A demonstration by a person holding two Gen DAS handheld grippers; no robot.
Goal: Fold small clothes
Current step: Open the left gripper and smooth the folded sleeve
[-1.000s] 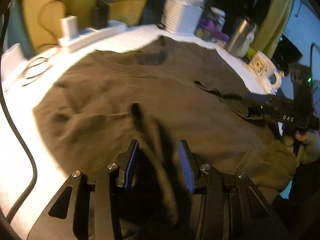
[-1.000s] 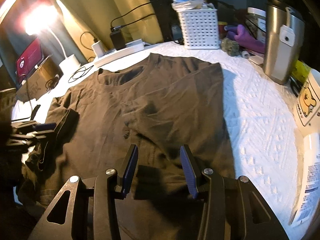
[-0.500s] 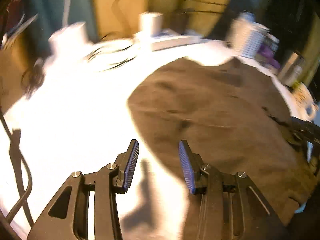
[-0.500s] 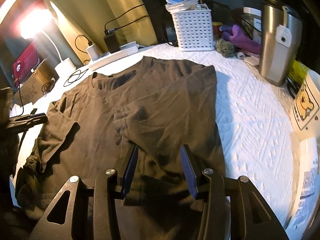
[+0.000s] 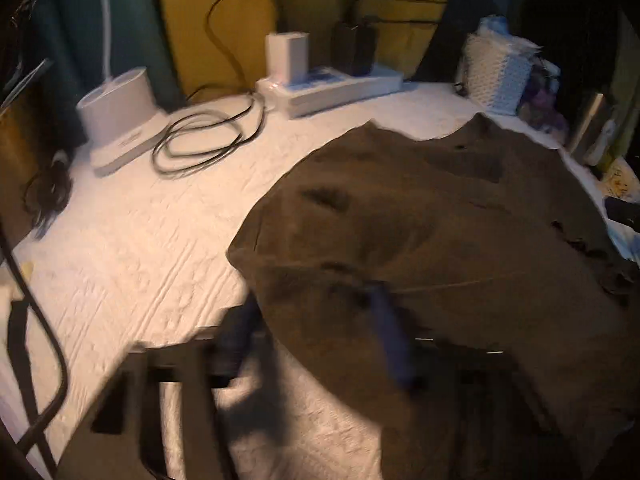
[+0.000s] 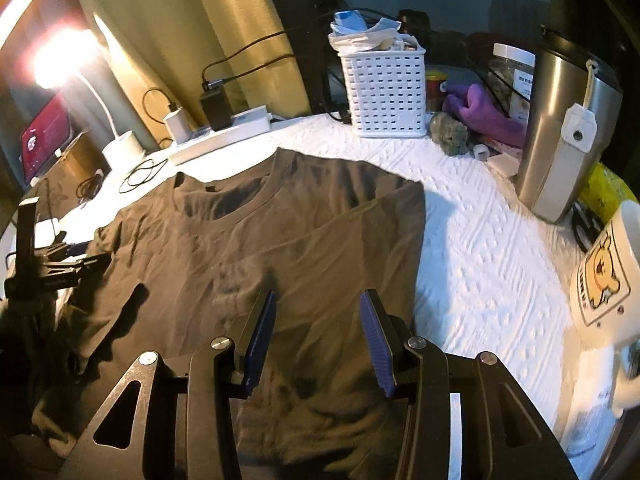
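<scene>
While closing the left tool [image 5: 316, 336], blurred in its own view, around the side edge of the brown T-shirt [image 5: 440, 240] flat on the table [image 5: 140, 260], seems mid-grasp for a side fold; from the right wrist, hovers the right tool [image 6: 318, 336] spread and empty above it, probably needing a matching pinch next.

My right gripper [image 6: 318, 338]: black angular frame, triangular cut-outs, silver screw heads, ribbed blue pads [image 6: 262, 338]. My left gripper [image 5: 316, 340]: same black build, blurred here, with a black cable [image 5: 48, 360] beside it.
</scene>
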